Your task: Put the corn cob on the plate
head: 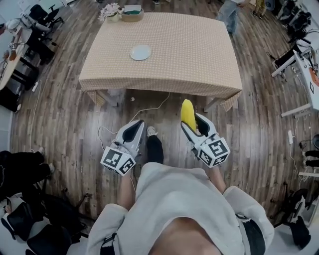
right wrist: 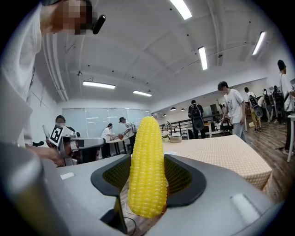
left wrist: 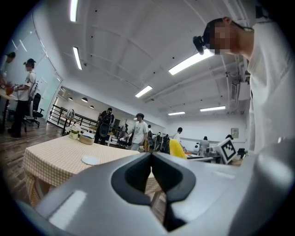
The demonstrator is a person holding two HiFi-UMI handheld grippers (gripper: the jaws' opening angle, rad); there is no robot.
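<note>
My right gripper is shut on a yellow corn cob, which stands upright between the pads and rises well above them. The left gripper has its jaws together with nothing in them. Both grippers hang over the wooden floor, short of the near edge of a table with a checked cloth. A small white plate lies bare on that table, left of its middle, and the plate also shows in the left gripper view. In the right gripper view the table lies ahead to the right.
A basket and a pot of flowers stand at the table's far edge. A white cable trails on the floor before the table. Office chairs stand at the left, a white desk at the right. Several people stand about.
</note>
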